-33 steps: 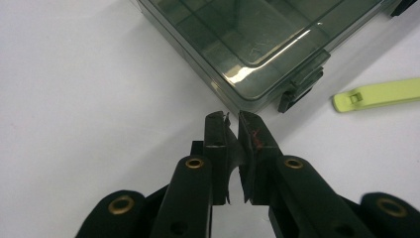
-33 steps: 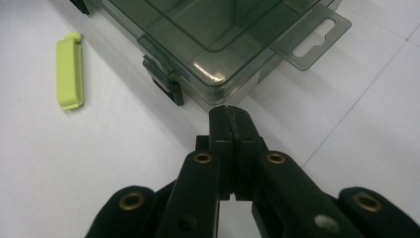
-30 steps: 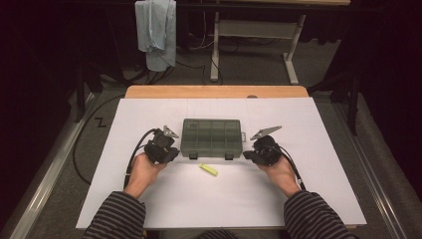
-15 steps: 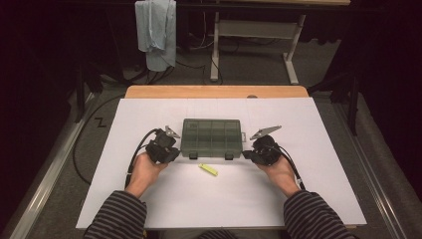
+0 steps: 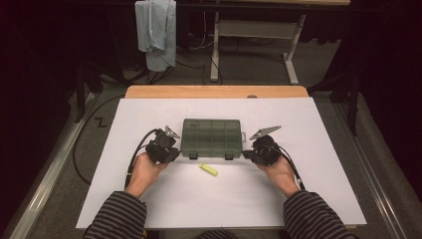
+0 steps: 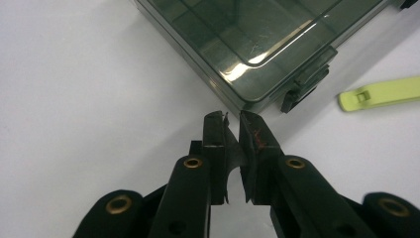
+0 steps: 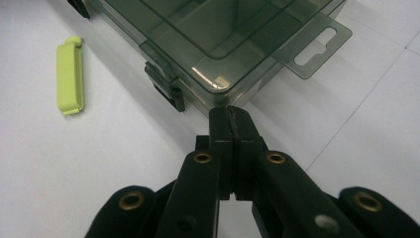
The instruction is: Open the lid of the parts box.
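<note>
We have the compartment box (image 5: 212,139) lying flat mid-sheet on the white table cover (image 5: 308,199), lid down, both front latches (image 7: 166,89) look closed; our read: opening hasn't begun, or it's just been finished and shut; can't tell which from here.

Left gripper (image 5: 171,149) sits at the box's near-left corner; in the left gripper view (image 6: 233,126) its jaws stand narrow, a thin slit between them, nothing held, tips just short of the corner. Right gripper (image 5: 249,152) mirrors it at the near-right corner; in the right gripper view (image 7: 232,116) jaws pressed together, empty, tips just beside the corner wall.

Yellow-green clip (image 5: 208,170) lies loose on the cover just in front of the box, between the two hands, untouched.

Left to do, we judge: work the latches, lift the lid, or shift the box; both grippers look staged for either.

Labels: none readable; lid is plain smoky plastic, hang tab (image 7: 312,44) blank; the clip carries no legible print.
</note>
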The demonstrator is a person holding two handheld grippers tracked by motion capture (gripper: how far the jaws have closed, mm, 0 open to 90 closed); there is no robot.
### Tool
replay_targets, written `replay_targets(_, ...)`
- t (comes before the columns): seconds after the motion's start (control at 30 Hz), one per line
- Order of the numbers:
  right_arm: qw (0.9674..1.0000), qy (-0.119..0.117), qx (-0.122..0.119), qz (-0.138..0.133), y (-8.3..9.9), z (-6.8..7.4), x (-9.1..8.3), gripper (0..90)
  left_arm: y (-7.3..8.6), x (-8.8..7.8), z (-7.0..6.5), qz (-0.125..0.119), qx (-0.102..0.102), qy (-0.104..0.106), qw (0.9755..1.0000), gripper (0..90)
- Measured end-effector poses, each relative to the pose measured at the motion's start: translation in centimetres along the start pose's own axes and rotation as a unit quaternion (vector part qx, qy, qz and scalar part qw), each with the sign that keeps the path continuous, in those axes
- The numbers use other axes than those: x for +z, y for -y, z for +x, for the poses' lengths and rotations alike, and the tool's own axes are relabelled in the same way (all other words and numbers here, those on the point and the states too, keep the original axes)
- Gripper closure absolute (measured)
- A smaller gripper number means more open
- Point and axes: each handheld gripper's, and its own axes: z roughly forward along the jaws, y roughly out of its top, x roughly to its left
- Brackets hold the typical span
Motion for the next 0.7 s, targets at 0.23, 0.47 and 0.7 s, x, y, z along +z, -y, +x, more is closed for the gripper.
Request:
replay_targets(0.23, 1.0, 0.002, 0.0, -0.001, 0.02, -0.11, 0.07, 90.0, 0.03, 0.08, -0.08, -0.001, 0.003, -0.001, 1.0, 80.9)
replay_targets(0.47, 0.9999, 0.001, 0.009, -0.009, 0.05, -0.04, -0.12, 90.0, -0.2, -0.38, -0.19, -0.012, -0.002, 0.005, 0.9999, 78.9)
replay_targets(0.7, 0.9995, -0.003, 0.009, -0.029, -0.24, 0.0, -0.66, 89.2, -0.62, -0.74, -0.47, -0.031, -0.004, 0.006, 0.9995, 72.2)
